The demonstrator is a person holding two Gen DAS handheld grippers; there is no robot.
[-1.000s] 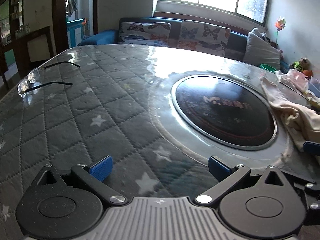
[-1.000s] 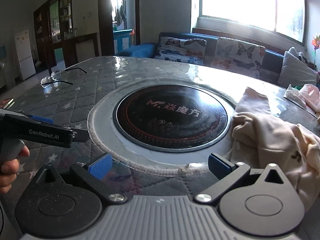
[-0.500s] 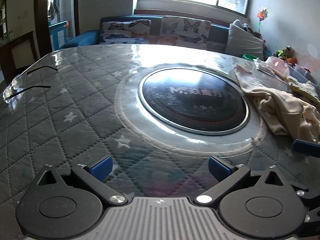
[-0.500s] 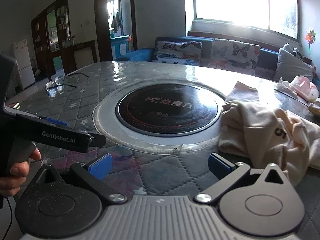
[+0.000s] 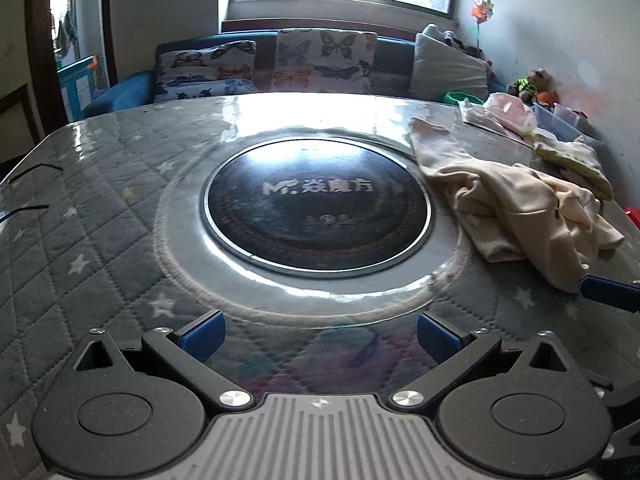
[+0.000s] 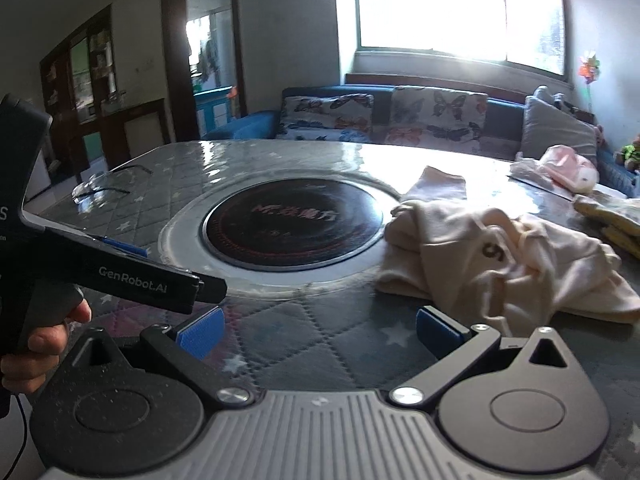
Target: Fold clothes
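1. The grey quilted, star-printed table (image 5: 100, 216) under a glossy clear cover fills both views from the lower edge to mid-frame, with a sofa and bright window behind it.
2. A round black glass cooktop inset (image 5: 318, 208) with a silver ring sits at the centre of the left wrist view and centre-left of the right wrist view.
3. The crumpled cream cotton garment (image 6: 496, 256) lies in a heap at the right of both frames, just beside the inset's ring; nothing is folded yet.
4. The left gripper (image 5: 318, 334) sits at the bottom centre of its own view, jaws spread wide and empty, over bare quilt.
5. The right gripper (image 6: 320, 332) sits likewise at the bottom of its frame, jaws released and holding nothing, its right blue pad near the garment's closest edge.
6. Smaller pink and yellow clothes (image 5: 572, 156) lie at the upper right, and clear-lensed spectacles (image 6: 94, 188) at the left.
7. Likely risk: the heap is bunched, so a pinch could catch several layers and drag it as a lump; the slick cover may let it slide towards the table edge.
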